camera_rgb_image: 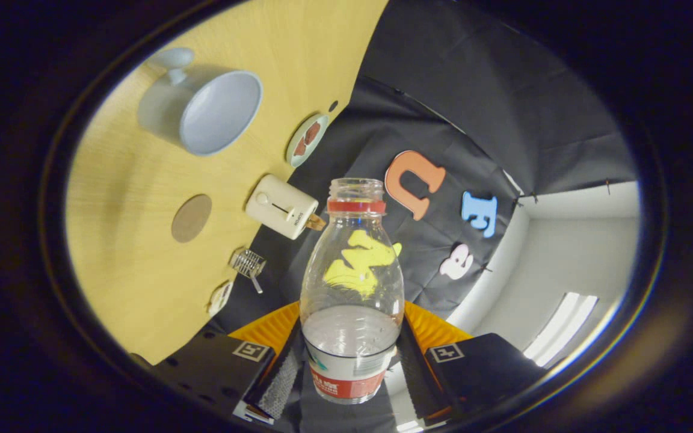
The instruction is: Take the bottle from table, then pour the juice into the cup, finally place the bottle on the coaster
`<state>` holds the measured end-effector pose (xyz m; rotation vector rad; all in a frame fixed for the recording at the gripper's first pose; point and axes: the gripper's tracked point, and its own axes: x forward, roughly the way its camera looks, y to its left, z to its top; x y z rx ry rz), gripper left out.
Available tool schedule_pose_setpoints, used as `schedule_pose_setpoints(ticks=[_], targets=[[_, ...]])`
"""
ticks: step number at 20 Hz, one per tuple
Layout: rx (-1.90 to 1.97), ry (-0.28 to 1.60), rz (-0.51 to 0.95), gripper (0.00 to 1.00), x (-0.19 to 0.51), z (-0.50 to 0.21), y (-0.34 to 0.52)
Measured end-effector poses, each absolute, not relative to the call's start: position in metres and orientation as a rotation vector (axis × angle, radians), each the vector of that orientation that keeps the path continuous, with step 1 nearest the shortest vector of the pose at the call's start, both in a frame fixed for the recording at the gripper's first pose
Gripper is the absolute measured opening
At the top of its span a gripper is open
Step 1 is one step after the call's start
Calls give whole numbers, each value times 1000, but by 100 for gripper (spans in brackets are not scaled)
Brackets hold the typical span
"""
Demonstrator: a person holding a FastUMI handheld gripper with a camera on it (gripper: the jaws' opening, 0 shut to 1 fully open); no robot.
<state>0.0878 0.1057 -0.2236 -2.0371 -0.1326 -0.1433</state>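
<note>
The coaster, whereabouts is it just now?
In the gripper view, the round brown coaster lies flat on the wooden table, between the cup and the small white toaster.

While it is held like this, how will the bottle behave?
The bottle, clamped between the jaws, looks like thin clear plastic, so it may flex. It seems light, with little liquid visible. With no cap on, it could spill toward the cup.

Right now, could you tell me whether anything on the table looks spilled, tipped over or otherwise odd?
Nothing stands out. The gripper is shut on the uncapped bottle, liquid low inside. The cup looks empty, the coaster is bare, and no spill shows on the table.
</note>
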Motion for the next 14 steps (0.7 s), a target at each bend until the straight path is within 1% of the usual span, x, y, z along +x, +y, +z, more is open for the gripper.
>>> schedule_pose_setpoints(ticks=[3, 7, 11, 14], targets=[[-1905, -127, -142, 82, 86, -232, 101], [-1653, 1, -86, 82, 83, -265, 84], [-1423, 15, -62, 82, 77, -257, 85], [-1232, 62, -20, 82, 76, -259, 86]])
